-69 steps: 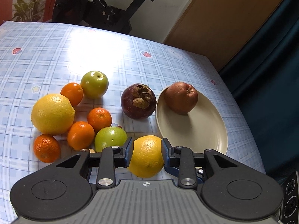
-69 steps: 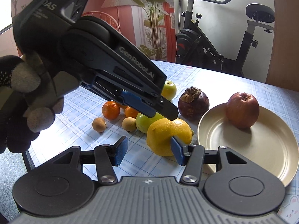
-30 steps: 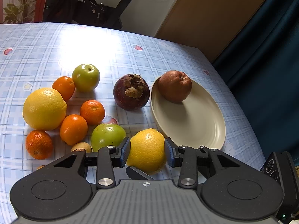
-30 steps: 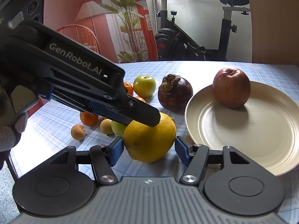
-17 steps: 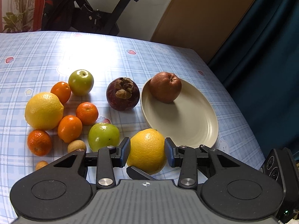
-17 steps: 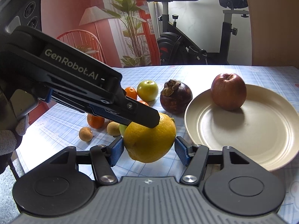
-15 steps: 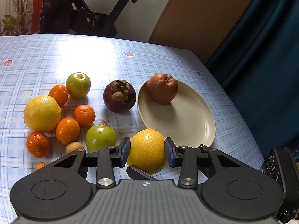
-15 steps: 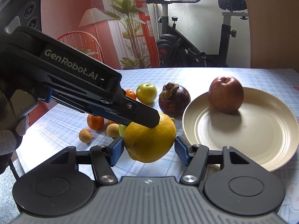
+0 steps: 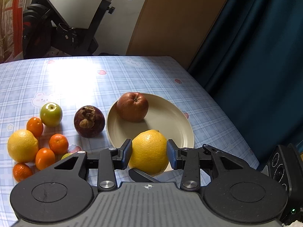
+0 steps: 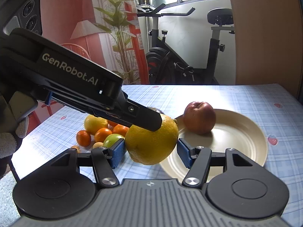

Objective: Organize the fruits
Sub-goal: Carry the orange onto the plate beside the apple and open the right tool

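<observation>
Home living space, exercise bike (image 10: pixel 189 60), potted plant (image 10: pixel 117 28), lampshade (image 10: pixel 85 30), checked tablecloth (image 9: pixel 85 79), dark curtain (image 9: pixel 255 56)

Dimpled matt lemon (image 9: pixel 149 151), glossy smooth plate (image 9: pixel 176 121), shiny wipe-clean tablecloth (image 9: pixel 79 79) — matt black plastic left gripper (image 9: pixel 149 154)

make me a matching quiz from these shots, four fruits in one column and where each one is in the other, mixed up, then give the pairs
Things:
1. red apple
2. big yellow citrus
3. dark purple mangosteen
4. small green apple

Places:
A. on the tablecloth, just left of the plate in the left wrist view
B. gripped between the pads of the left tongs, above the plate's near edge
C. resting on the plate
D. at the far end of the loose fruit cluster, beside a small orange

Pairs: 1-C, 2-B, 3-A, 4-D
</observation>
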A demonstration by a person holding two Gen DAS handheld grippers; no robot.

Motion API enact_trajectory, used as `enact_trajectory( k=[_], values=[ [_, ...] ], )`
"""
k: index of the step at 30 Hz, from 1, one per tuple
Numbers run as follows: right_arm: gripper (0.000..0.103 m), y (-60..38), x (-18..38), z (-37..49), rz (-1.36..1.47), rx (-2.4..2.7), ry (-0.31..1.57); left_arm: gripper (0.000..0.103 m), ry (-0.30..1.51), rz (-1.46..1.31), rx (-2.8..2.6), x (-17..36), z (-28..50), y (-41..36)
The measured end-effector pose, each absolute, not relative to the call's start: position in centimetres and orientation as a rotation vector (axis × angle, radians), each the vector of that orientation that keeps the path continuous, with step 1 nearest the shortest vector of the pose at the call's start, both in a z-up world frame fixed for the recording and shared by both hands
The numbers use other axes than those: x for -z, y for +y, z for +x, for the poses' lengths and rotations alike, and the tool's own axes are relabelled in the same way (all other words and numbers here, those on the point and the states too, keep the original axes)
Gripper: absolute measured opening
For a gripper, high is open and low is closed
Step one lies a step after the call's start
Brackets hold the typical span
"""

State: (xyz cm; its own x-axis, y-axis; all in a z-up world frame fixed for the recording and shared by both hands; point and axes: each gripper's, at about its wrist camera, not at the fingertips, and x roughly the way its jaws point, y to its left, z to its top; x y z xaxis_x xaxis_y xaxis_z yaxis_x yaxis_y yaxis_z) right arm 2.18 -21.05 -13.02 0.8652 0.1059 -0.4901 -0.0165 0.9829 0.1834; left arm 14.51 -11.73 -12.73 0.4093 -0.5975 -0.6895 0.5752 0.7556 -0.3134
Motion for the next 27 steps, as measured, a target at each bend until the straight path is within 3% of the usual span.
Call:
enact_trajectory(
  k=[27],
  values=[
    [0.062, -32.3, 15.9, 8.8, 0.116, 0.017, 0.630, 0.042, 0.982, 0.117, 0.740, 15.4, 22.6, -25.4]
  ],
)
